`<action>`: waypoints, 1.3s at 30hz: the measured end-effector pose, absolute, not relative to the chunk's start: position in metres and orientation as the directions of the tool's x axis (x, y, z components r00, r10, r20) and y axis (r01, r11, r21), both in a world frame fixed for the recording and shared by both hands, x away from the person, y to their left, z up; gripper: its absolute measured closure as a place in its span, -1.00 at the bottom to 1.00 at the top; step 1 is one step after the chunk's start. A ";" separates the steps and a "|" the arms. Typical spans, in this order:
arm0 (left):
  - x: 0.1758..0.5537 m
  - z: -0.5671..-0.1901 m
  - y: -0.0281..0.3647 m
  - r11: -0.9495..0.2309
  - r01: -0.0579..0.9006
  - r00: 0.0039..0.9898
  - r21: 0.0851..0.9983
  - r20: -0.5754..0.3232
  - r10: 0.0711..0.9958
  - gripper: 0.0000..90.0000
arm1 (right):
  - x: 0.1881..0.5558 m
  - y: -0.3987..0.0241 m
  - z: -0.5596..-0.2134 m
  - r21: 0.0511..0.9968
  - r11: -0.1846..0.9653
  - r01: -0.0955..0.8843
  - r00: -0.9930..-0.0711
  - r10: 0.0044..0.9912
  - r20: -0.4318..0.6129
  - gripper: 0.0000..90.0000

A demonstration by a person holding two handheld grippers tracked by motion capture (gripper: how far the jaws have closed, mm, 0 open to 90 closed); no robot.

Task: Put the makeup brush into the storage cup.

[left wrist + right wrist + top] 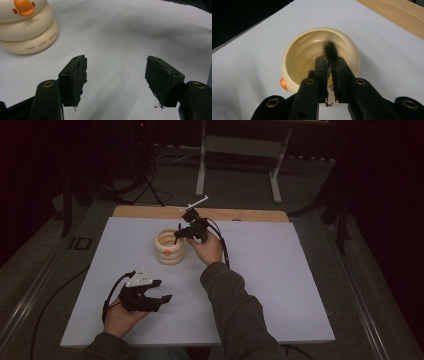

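High view: cream pot (169,247) stands mid-table (280,285); right gripper (176,236) above its mouth pinches a blurred dark object (330,51); left gripper (167,298), jaws wide, empty, nearer the person than the pot.

White table (280,285) bearing cream ringed cup (169,247).

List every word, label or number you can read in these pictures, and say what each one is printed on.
"THE JUDY SWAN": small brown capitals on the bottom ring of the cream ringed cup, in the left gripper view.
The same print on the cup in the high view is too small to read.
No other text is readable.
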State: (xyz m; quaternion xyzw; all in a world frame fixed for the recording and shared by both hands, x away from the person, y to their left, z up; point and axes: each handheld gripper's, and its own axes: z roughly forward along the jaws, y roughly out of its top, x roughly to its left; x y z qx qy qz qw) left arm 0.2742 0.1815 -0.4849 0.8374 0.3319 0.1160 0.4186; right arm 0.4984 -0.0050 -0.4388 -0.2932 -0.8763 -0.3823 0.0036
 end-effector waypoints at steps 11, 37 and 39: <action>0.274 -0.485 0.181 -0.427 0.454 0.750 0.782 -0.077 0.657 -0.25 | 0.490 -0.022 -0.431 0.712 0.488 0.505 -0.813 0.546 0.202 0.33; 0.277 -0.487 0.181 -0.436 0.463 0.743 0.772 -0.069 0.666 -0.33 | 0.461 -0.089 -0.419 0.765 0.437 0.474 -0.814 0.548 0.191 -0.07; 0.277 -0.487 0.181 -0.436 0.461 0.743 0.772 -0.068 0.666 -0.34 | 0.459 -0.095 -0.420 0.765 0.434 0.476 -0.812 0.550 0.194 -0.11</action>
